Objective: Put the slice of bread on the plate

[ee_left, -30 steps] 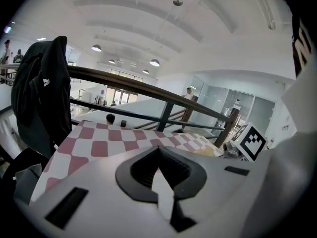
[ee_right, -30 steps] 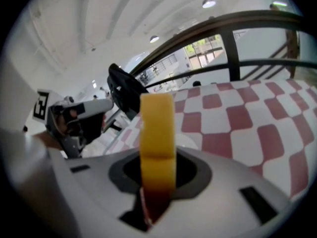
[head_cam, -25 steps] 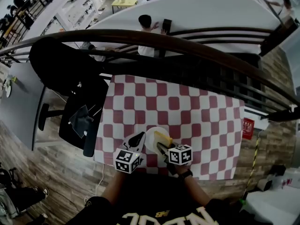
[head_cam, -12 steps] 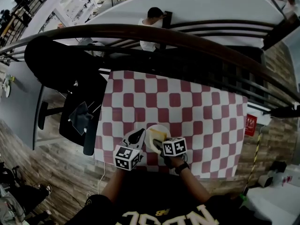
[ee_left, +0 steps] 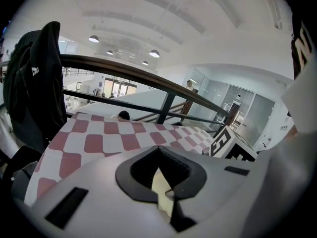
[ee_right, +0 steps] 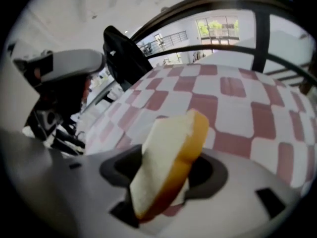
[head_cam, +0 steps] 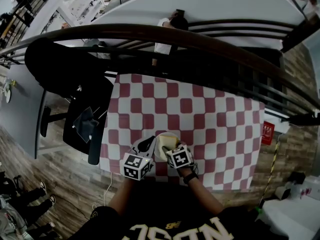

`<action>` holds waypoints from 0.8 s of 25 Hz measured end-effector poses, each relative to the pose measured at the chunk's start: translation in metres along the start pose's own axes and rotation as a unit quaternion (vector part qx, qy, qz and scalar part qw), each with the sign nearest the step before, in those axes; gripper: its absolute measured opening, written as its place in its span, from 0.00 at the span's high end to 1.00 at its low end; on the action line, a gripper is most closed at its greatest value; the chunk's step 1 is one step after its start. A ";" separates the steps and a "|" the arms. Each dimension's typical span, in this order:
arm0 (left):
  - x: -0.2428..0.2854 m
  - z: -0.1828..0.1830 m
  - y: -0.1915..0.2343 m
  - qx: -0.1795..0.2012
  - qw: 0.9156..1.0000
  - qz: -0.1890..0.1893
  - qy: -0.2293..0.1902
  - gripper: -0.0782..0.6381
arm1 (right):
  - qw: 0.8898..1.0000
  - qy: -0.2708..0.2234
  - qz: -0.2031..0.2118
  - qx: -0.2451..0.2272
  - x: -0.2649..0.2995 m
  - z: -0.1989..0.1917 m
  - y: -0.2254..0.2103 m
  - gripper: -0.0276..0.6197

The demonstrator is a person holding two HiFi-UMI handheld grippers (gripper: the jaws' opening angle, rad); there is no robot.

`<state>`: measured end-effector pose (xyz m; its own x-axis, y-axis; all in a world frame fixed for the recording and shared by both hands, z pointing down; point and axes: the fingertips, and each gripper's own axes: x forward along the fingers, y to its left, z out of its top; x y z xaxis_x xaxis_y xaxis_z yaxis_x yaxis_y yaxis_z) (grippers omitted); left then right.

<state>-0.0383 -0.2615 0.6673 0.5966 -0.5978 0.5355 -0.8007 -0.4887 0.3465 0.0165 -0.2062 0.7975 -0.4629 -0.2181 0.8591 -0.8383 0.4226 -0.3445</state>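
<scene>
A slice of bread (head_cam: 169, 141) with a yellow-brown crust stands tilted over the white plate (head_cam: 164, 135), near the front edge of the checked table. My right gripper (head_cam: 170, 149) points steeply down at it. In the right gripper view the slice (ee_right: 168, 162) leans in the gap of the right gripper (ee_right: 164, 182); its jaws have just been opening and stand loose around it. My left gripper (head_cam: 149, 143) is at the plate's left edge. A cream strip of the plate's rim (ee_left: 162, 192) sits pinched in the narrow slit of the left gripper (ee_left: 161, 180).
The red-and-white checked cloth (head_cam: 200, 114) stretches away behind the plate. A black chair with a dark jacket (head_cam: 75, 79) stands at the table's left. A dark railing (head_cam: 200, 39) runs along the far side, with a drop beyond it.
My right gripper has come down and closer to me with the bread and has rolled. The slice now sits low over the plate. The left gripper has stayed at the plate's edge.
</scene>
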 end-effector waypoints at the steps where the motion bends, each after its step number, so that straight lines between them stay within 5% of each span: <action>1: 0.000 0.000 0.000 -0.002 1.000 0.000 0.001 0.87 | 1.000 0.001 -0.025 -0.016 -0.002 0.001 -0.005 0.53; 5: -0.001 0.005 -0.001 -0.031 0.999 -0.001 -0.015 0.87 | 0.995 0.004 -0.091 -0.025 -0.012 0.000 -0.034 0.30; 9: -0.002 0.014 -0.008 -0.033 0.999 -0.007 -0.026 0.87 | 0.996 -0.018 -0.085 -0.004 -0.030 0.004 -0.046 0.29; 13: -0.005 0.034 -0.018 -0.023 0.999 -0.008 -0.046 0.87 | 0.994 -0.091 -0.055 0.013 -0.065 0.032 -0.041 0.29; 16: -0.010 0.054 -0.025 0.007 0.998 -0.005 -0.063 0.87 | 0.983 -0.170 -0.055 0.033 -0.098 0.066 -0.037 0.33; 20: -0.027 0.103 -0.043 -0.017 0.992 -0.031 -0.117 0.87 | 0.961 -0.263 -0.070 0.041 -0.149 0.112 -0.034 0.59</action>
<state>-0.0144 -0.2897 0.5584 0.6378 -0.7009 0.3194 -0.7611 -0.5096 0.4014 0.0820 -0.2865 0.6390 -0.4070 -0.6918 0.5964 -0.9131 0.2910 -0.2855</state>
